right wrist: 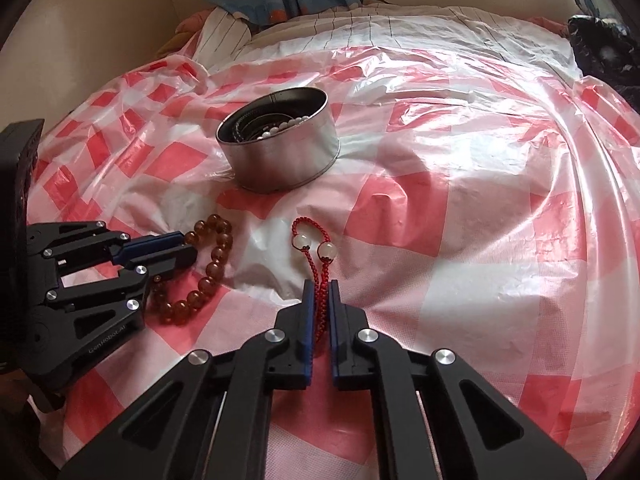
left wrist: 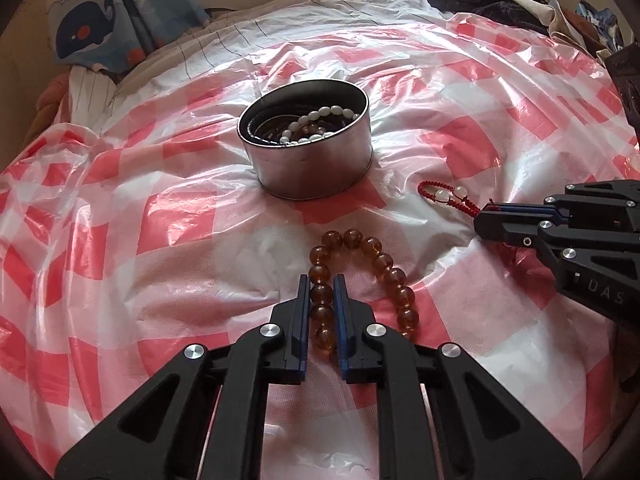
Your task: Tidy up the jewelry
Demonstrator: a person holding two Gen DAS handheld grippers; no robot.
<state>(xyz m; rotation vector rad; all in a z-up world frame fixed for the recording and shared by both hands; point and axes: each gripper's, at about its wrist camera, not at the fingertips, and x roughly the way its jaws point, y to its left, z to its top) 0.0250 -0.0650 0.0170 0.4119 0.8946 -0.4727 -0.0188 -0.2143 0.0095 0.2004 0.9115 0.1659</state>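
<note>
Showing two hand-held grippers low over a bed draped in a red-and-white checked plastic sheet (left wrist: pixel 168 216), each closing in on a piece of jewelry. Left gripper (left wrist: pixel 322 280): fingers set narrowly on either side of one strand of an amber bead bracelet (left wrist: pixel 384 268), pads touching or nearly touching the beads; whether the grip is fully tight, not possible to tell. Right gripper (right wrist: pixel 319 285): fingers drawn close around the cord of a red string bracelet (right wrist: pixel 308 240) carrying two pale beads, seemingly pinching the cord, loop end lying free on the sheet toward the tin. Just beyond both bracelets, a round metal tin (left wrist: pixel 308 168), open, already holding white pearl-like beads (left wrist: pixel 320 120) and darker pieces. Judged as partly done: some jewelry already inside the tin, these two bracelets outside it on the sheet. Left to do, apparently: lifting each bracelet and dropping it into the tin. At the far end, a whale-print pillow (left wrist: pixel 88 24) and dark clothes.
</note>
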